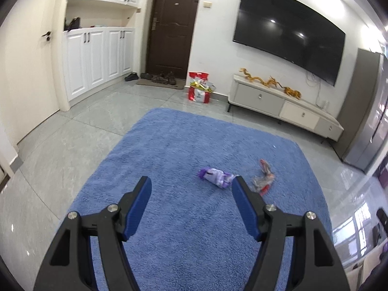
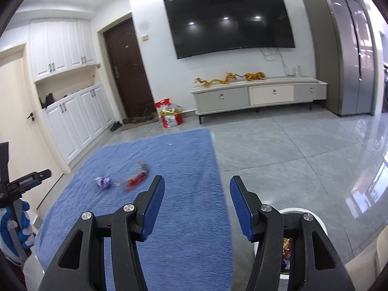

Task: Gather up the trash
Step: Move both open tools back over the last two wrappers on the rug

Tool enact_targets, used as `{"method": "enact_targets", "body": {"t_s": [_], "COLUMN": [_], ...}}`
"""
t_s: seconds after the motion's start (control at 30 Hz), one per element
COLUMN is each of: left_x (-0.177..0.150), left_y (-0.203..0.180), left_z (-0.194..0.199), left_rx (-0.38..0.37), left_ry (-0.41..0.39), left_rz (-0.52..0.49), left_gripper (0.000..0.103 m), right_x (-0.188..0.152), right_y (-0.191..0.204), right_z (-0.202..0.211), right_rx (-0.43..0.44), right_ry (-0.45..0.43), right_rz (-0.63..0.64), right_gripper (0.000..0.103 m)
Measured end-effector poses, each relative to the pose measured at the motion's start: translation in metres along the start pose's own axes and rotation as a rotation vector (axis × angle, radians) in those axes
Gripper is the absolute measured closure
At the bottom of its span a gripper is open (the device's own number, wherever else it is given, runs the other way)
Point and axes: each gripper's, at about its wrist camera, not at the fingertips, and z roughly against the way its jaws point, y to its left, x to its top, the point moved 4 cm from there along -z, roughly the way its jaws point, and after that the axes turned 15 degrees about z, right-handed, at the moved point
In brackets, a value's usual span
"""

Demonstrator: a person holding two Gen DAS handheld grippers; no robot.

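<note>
A crumpled purple wrapper [image 1: 215, 177] and a red and clear wrapper [image 1: 263, 178] lie on the blue rug [image 1: 194, 145]. My left gripper [image 1: 191, 181] is open and empty above the rug, just short of the purple wrapper. In the right wrist view the purple wrapper [image 2: 103, 182] and the red wrapper [image 2: 135, 179] lie on the rug [image 2: 169, 165] to the far left. My right gripper [image 2: 196, 181] is open and empty, above the rug's right edge. A white bin [image 2: 312, 218] with trash inside sits below its right finger. The left gripper's body [image 2: 24, 181] shows at the left edge.
A TV cabinet [image 2: 257, 94] stands against the far wall under a wall TV [image 2: 230, 19]. A red bag [image 2: 169, 115] and shoes [image 2: 138, 118] sit by the brown door [image 2: 126, 70]. White cupboards [image 1: 97, 60] line the left. A fridge [image 2: 349, 53] stands at the right.
</note>
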Motion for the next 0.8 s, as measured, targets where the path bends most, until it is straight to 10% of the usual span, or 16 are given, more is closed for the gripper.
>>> {"method": "enact_targets", "body": {"t_s": [0.37, 0.8], "left_x": [-0.009, 0.011], "left_y": [-0.023, 0.001], "left_z": [-0.027, -0.136], "left_rx": [-0.059, -0.101], "left_ry": [0.052, 0.206], "left_rz": [-0.133, -0.100], "left_gripper": [0.036, 0.028], "right_x": [0.018, 0.033], "right_y": [0.040, 0.085], "right_z": [-0.035, -0.174], "right_rx": [0.071, 0.209], "right_ry": [0.052, 0.208], "right_rz": [0.069, 0.091], "right_gripper": [0.047, 0.045]}}
